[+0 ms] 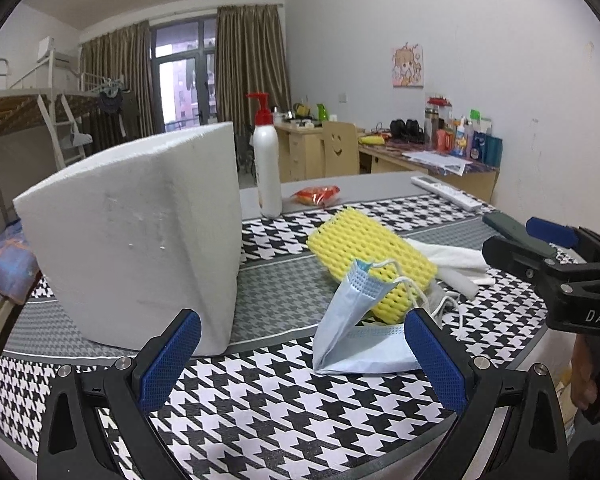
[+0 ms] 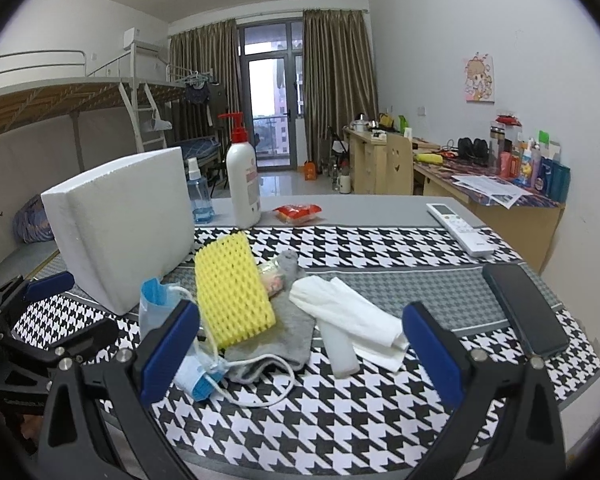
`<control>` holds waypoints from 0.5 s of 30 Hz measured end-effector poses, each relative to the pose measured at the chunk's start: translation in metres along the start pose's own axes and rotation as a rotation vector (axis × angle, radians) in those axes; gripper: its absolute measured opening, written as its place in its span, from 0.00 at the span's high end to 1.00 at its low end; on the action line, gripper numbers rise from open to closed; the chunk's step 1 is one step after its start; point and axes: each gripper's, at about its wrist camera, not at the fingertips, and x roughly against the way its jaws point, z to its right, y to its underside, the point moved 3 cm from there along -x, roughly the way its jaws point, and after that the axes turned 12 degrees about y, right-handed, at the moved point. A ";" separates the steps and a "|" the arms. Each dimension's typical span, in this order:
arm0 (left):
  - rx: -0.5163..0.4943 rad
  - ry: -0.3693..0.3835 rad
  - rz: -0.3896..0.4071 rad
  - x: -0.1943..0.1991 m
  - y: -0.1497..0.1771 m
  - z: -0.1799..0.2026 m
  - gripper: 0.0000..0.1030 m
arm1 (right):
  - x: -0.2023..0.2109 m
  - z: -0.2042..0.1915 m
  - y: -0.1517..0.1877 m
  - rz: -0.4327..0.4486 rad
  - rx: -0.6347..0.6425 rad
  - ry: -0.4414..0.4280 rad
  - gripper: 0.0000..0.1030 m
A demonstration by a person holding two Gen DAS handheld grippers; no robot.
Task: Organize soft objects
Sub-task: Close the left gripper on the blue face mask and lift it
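A pile of soft things lies on the houndstooth cloth: a yellow foam net (image 2: 232,292) (image 1: 372,256), a light blue face mask (image 1: 360,328) (image 2: 156,304) with white ear loops, a grey sock (image 2: 288,336) and a folded white tissue (image 2: 352,316) (image 1: 456,264). A white foam box (image 1: 140,256) (image 2: 124,224) stands to the left of the pile. My left gripper (image 1: 300,360) is open, its fingers on either side of the mask's near edge. My right gripper (image 2: 300,352) is open just in front of the sock and tissue, holding nothing.
A white pump bottle (image 2: 242,188) (image 1: 267,168), a blue spray bottle (image 2: 198,192) and a red snack packet (image 2: 298,213) stand at the table's far side. A white remote (image 2: 460,228) and a dark phone (image 2: 526,308) lie on the right. Desks and a loft bed fill the room behind.
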 end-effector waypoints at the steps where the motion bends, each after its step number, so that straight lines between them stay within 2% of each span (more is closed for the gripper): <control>1: -0.002 0.000 -0.011 -0.002 0.001 0.000 0.01 | -0.002 0.000 0.000 -0.006 0.001 -0.007 0.01; 8: -0.009 0.015 -0.060 -0.019 0.001 0.000 0.02 | -0.012 -0.008 -0.003 -0.029 0.004 -0.068 0.01; 15: -0.004 0.021 -0.122 -0.038 0.003 -0.004 0.10 | -0.021 -0.019 -0.006 -0.047 0.060 -0.094 0.01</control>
